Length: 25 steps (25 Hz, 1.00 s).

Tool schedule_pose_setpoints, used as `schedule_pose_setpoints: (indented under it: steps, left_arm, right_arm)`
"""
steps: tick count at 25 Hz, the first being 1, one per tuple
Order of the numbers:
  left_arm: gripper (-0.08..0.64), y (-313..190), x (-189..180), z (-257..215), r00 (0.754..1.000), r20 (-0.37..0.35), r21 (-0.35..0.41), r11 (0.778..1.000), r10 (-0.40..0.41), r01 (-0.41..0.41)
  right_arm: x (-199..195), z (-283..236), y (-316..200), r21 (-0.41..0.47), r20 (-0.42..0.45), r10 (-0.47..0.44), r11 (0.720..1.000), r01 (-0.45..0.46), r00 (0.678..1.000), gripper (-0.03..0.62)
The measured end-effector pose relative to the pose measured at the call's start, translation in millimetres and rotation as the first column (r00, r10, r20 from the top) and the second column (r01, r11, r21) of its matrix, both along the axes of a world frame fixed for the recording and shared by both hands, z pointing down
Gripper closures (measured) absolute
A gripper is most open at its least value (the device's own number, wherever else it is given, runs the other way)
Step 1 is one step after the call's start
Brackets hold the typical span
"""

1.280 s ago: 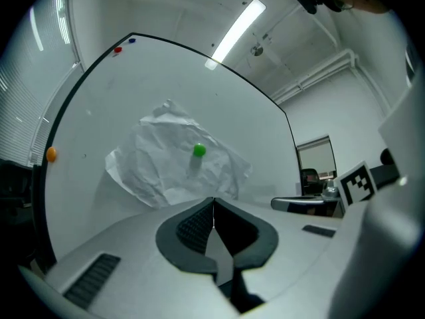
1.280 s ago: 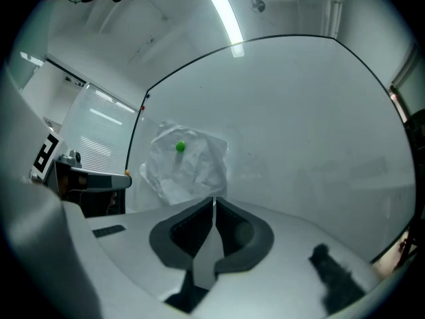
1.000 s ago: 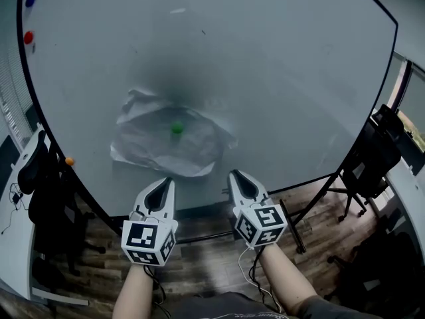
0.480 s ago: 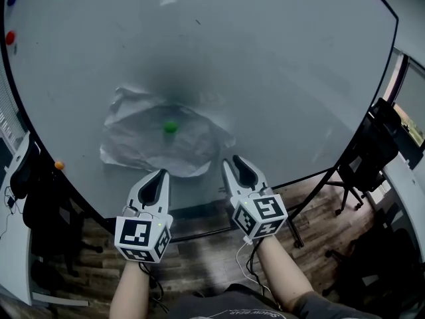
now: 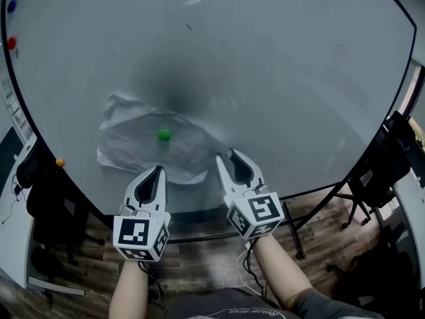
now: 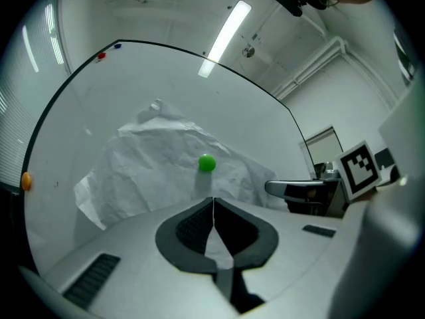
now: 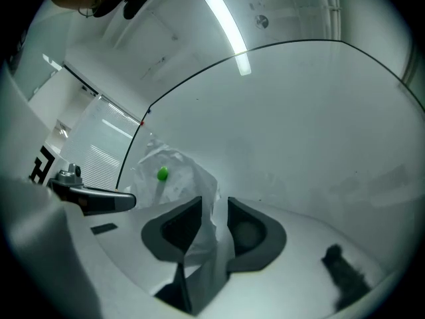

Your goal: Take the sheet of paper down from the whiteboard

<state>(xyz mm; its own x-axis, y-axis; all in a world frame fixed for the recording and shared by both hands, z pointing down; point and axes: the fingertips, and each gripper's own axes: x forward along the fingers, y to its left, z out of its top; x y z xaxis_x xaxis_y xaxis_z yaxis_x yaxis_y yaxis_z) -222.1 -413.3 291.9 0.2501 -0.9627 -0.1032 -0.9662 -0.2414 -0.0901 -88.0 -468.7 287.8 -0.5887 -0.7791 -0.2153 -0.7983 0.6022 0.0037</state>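
Both grippers have come up closer to the board than they were a second ago, and the right one's fingers have just been opening, with the sheet's lower right edge now showing in the gap between them. From where I stand, the whiteboard [image 5: 279,78] fills nearly the whole head view. The crumpled sheet of paper [image 5: 133,145] is still hanging on it, left of centre and low in the frame. It has not come down, and its corners curl away from the surface, which gives the fingers something to get hold of. The right gripper [image 5: 225,154] sits at the lower middle of the frame with its fingers spread wide around that loose edge, not yet pressing on it; I take this as lining up for a pinch. The left gripper [image 5: 158,169] is just beside it to the left, its tip over the sheet's bottom edge. Its fingers are pressed together, and I see nothing caught between them. A small green magnet [image 5: 164,135] pins the paper near its middle, so a pull from below looks likely to slide the sheet out from under it.
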Motion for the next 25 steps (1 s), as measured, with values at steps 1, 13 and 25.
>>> schedule_pose_setpoints:
  steps: [1,13,25]
  left_arm:
    - [0.546,-1,0,0,1.000,0.007,0.000,1.000,-0.010,0.010]
    - [0.545,-6,2,-12,0.997,0.025,0.030,0.997,-0.073,0.072]
    - [0.447,-15,10,-43,0.998,0.012,0.121,0.991,-0.057,0.056]
  right_arm:
    - [0,-1,-2,0.002,0.007,-0.009,1.000,0.009,1.000,0.469]
    - [-16,0,-5,0.005,-0.008,-0.121,0.993,0.121,0.993,0.526]
    - [-14,-2,-9,0.001,0.003,-0.118,0.993,0.118,0.993,0.558]
